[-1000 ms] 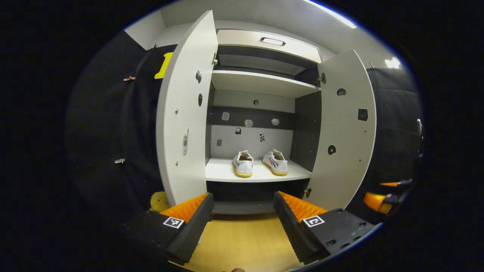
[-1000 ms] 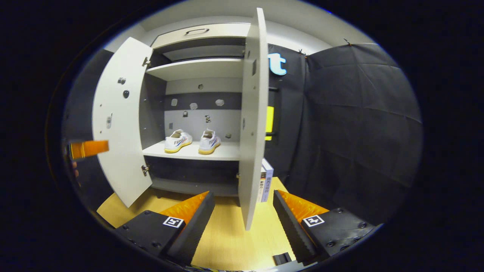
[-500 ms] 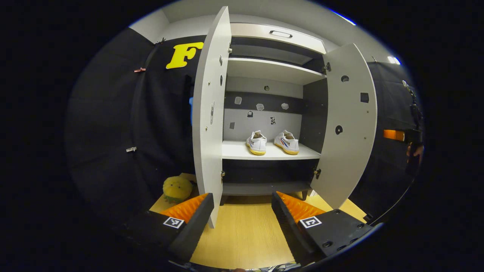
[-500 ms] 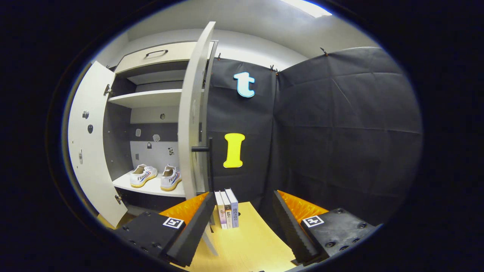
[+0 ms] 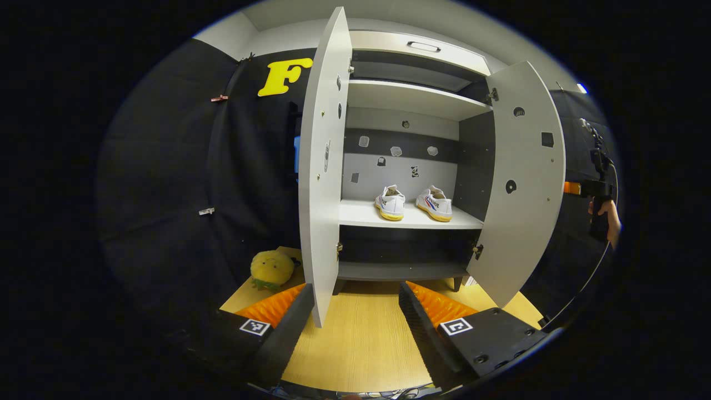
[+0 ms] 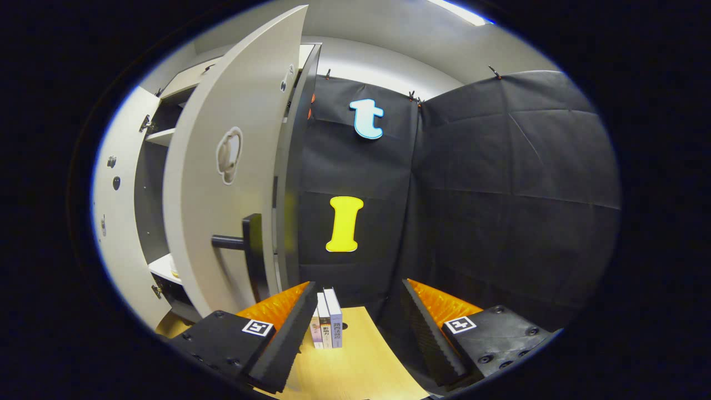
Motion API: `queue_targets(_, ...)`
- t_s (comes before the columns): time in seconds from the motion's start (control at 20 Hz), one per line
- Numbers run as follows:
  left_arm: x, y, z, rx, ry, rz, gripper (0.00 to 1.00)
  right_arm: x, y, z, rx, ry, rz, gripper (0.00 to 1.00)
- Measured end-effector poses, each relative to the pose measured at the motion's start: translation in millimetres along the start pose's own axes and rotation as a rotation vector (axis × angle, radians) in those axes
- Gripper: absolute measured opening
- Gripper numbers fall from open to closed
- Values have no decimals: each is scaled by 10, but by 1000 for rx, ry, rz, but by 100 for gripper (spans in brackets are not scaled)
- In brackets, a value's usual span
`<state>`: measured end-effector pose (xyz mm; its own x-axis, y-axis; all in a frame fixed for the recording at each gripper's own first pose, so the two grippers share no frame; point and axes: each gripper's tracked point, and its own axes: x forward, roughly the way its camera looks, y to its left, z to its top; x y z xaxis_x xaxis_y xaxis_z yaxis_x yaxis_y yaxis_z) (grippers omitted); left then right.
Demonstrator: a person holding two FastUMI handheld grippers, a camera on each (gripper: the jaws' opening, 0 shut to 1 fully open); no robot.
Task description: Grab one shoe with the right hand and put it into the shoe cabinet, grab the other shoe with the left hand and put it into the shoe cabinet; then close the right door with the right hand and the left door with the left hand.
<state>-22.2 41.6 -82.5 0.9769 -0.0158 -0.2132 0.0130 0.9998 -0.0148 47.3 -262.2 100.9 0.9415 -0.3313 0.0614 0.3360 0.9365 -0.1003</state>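
- Here we see both shoes [image 5: 414,201] side by side on the shoe cabinet [image 5: 411,91] shelf, toward its right edge.
- Our left gripper [image 5: 355,311] and right gripper [image 6: 355,311] gape wide, holding nothing.
- Both doors stand open: left door [image 5: 325,166], right door [image 6: 228,183].

Two white shoes [image 5: 414,203] sit on cabinet shelf [image 5: 361,214]

A staged recording booth is shown: black cloth walls [image 6: 500,183] are clipped up at right, and a shoe cabinet [image 5: 411,100] is set on a wooden floor [image 5: 361,344] at centre.
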Motion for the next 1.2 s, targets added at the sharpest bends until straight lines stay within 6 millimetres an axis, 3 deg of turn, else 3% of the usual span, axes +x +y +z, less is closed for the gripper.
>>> queue_targets(0.2,-7,3,-64,-4,16,8,95,3,106,23,-1,-35,33,96)
queue_targets(0.25,1,-12,-73,-7,18,4,95,-9,161,19,-1,-38,45,100)
queue_targets(0.35,16,-22,-72,-9,19,1,95,-44,316,50,-23,-51,75,89)
queue_targets(0.45,35,-41,-46,-10,12,-6,95,-85,493,80,-36,-62,97,89)
queue_targets(0.6,46,-37,-25,-18,5,-12,95,-161,939,62,-18,-48,170,89)
queue_targets(0.8,29,109,-70,-27,13,5,95,-214,1573,63,-63,-72,269,89)
queue_targets(0.9,3,183,-73,-40,13,10,95,-264,1994,-52,-46,-34,354,90)
queue_targets(0.95,36,233,-62,-43,13,11,95,-313,2206,-106,-35,-10,403,93)
queue_targets(1.0,71,286,-43,-43,12,13,95,-391,2382,-134,-31,2,442,90)
queue_targets(1.05,73,351,-32,-42,8,20,95,-423,2528,-148,-35,0,466,96)
queue_targets(1.2,27,511,7,-52,-5,42,95,-695,2858,-263,-48,7,524,96)
